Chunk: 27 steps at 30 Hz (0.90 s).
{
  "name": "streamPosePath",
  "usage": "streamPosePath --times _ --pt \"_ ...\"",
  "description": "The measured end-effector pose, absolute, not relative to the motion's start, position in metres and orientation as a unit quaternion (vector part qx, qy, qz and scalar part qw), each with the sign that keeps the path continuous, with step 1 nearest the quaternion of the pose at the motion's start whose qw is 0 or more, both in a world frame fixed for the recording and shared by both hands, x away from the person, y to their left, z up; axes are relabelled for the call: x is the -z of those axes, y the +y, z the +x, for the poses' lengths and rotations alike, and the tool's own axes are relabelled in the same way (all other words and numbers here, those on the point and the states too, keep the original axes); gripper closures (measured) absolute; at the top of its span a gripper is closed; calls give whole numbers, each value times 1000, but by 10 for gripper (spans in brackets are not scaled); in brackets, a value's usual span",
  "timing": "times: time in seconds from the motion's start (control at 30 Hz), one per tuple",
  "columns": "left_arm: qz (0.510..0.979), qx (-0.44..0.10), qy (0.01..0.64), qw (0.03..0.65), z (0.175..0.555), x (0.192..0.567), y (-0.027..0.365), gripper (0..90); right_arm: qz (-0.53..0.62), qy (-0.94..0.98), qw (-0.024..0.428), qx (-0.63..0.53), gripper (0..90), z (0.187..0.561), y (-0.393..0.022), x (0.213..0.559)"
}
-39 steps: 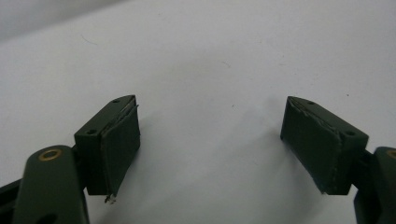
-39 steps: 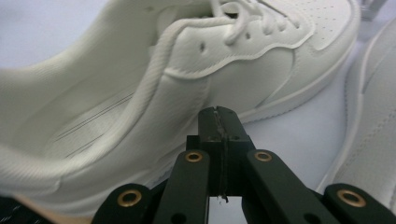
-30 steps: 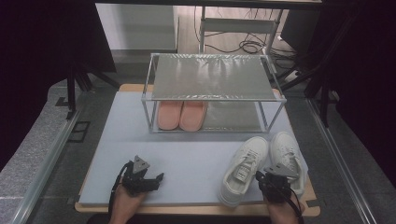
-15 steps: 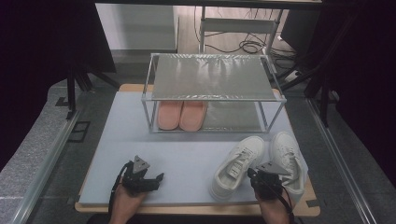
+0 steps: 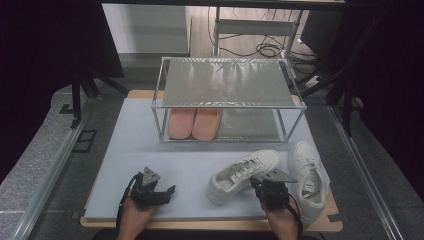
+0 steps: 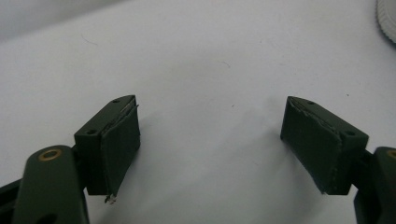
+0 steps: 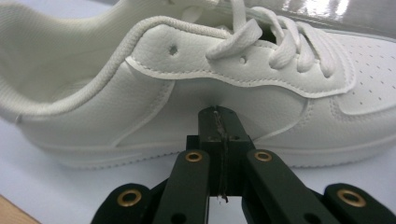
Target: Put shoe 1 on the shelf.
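The right claw (image 7: pixel 219 114), pressed together with nothing between its jaws, touches the side of a white sneaker (image 5: pixel 243 170) lying slantwise on the surface (image 5: pixel 125 150) in front of the metal rack (image 5: pixel 227 82). The left claw (image 6: pixel 210 135) rests spread, well left of that sneaker.

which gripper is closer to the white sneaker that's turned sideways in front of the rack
Right. The right gripper has its shut jaws against the side of the sideways white sneaker. The left gripper, jaws open, rests on the mat well off to that sneaker's left.
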<state>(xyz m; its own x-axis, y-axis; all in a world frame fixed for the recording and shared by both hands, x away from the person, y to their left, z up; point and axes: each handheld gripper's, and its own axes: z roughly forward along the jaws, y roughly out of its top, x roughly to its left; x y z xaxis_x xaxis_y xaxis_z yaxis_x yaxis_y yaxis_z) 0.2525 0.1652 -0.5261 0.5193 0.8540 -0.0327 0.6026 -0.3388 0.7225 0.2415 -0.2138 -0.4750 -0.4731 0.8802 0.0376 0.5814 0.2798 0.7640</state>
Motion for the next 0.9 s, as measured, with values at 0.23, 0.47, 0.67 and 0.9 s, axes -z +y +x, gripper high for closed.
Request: streamPosePath --times 0.23,0.47,0.67,0.9 --pt "798 -180 456 350 252 526 165 198 494 765 217 -353 896 242 -224 477" --pt "798 -180 456 350 253 526 165 198 527 744 237 -336 897 248 -232 482" --pt "798 -179 456 350 253 526 165 198 530 739 238 -342 897 256 -228 483" --pt "798 -180 456 350 253 526 165 198 524 742 233 -347 897 274 -220 483"
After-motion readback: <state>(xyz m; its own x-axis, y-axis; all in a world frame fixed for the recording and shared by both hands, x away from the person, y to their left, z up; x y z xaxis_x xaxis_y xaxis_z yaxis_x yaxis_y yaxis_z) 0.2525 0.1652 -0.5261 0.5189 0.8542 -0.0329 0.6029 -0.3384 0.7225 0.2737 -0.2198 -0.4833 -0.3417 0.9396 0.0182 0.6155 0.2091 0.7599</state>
